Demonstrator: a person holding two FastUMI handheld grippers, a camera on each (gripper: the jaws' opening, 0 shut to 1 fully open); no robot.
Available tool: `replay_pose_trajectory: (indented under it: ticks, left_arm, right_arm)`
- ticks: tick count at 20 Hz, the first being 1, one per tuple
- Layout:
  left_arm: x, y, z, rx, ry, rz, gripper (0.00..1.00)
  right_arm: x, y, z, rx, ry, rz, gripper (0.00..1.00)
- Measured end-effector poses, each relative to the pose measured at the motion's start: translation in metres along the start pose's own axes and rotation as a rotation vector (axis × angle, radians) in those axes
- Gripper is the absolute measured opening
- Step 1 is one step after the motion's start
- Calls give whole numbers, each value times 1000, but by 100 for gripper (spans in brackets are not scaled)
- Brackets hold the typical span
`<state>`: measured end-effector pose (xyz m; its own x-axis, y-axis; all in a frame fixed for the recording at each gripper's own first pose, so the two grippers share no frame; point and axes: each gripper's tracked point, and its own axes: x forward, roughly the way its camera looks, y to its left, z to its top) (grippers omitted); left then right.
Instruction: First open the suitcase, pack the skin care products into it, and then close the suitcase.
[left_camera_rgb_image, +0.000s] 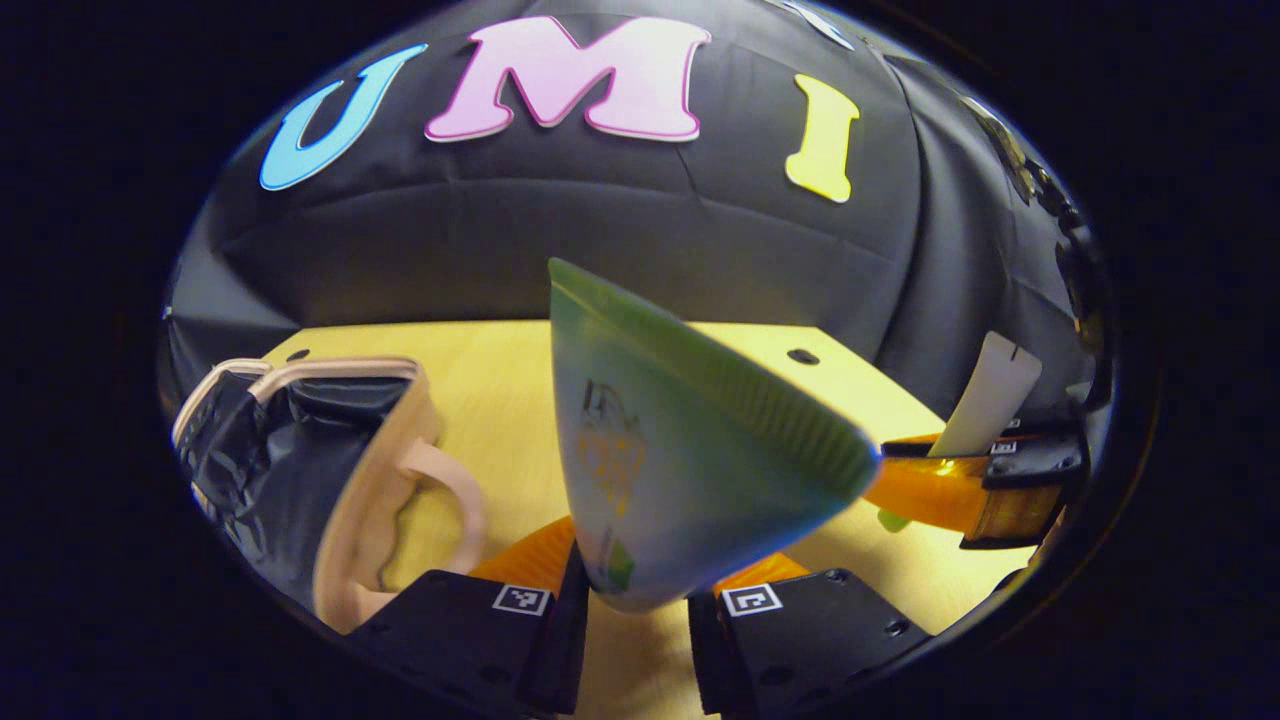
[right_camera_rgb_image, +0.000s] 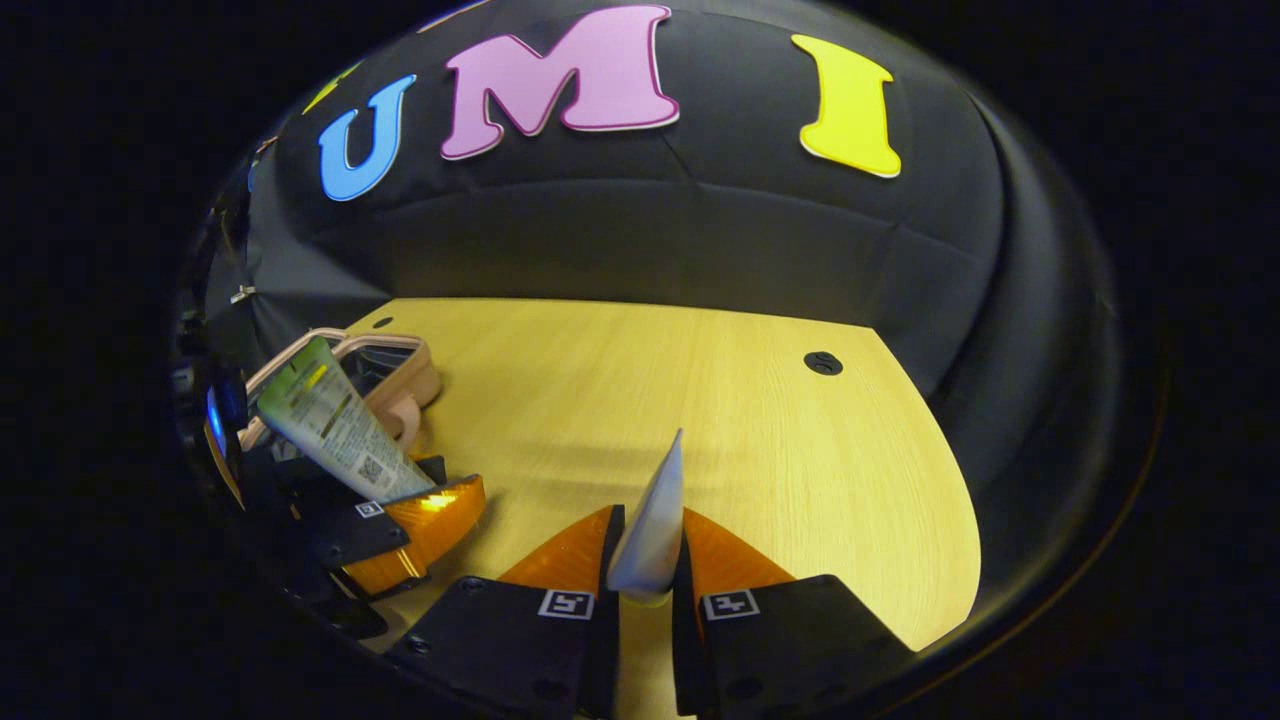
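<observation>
My left gripper is shut on the lower end of a green and white tube, which fans out wide toward its crimped end. The beige suitcase lies open at the left, showing its black lining and its handle. My right gripper is shut on a slim white tube seen edge-on above the wooden table. In the left gripper view the right gripper holds that white tube at the far right. In the right gripper view the left gripper carries the green tube beside the suitcase.
The light wooden table ends at the black cloth wall behind. A small dark round hole sits in the tabletop near the back right. Bare wood stretches between the suitcase and the table's right edge.
</observation>
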<state>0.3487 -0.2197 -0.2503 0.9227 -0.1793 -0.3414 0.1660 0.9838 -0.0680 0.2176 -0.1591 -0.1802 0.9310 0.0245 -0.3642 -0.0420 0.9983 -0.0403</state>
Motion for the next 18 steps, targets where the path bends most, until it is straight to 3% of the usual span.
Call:
replay_pose_trajectory:
  ticks: [6, 11, 18]
  left_arm:
    - [-86, 109, 52, -93, 7, 127, 51]
    - [-99, 213, 18, -61, 229, 230, 48]
    - [-74, 272, -30, -61, 490, 154, 48]
  right_arm:
    - [-40, 91, 48, -31, -49, 141, 24]
    - [-58, 157, 70, -14, -62, 231, 24]
    - [-80, 190, 67, -26, -61, 245, 24]
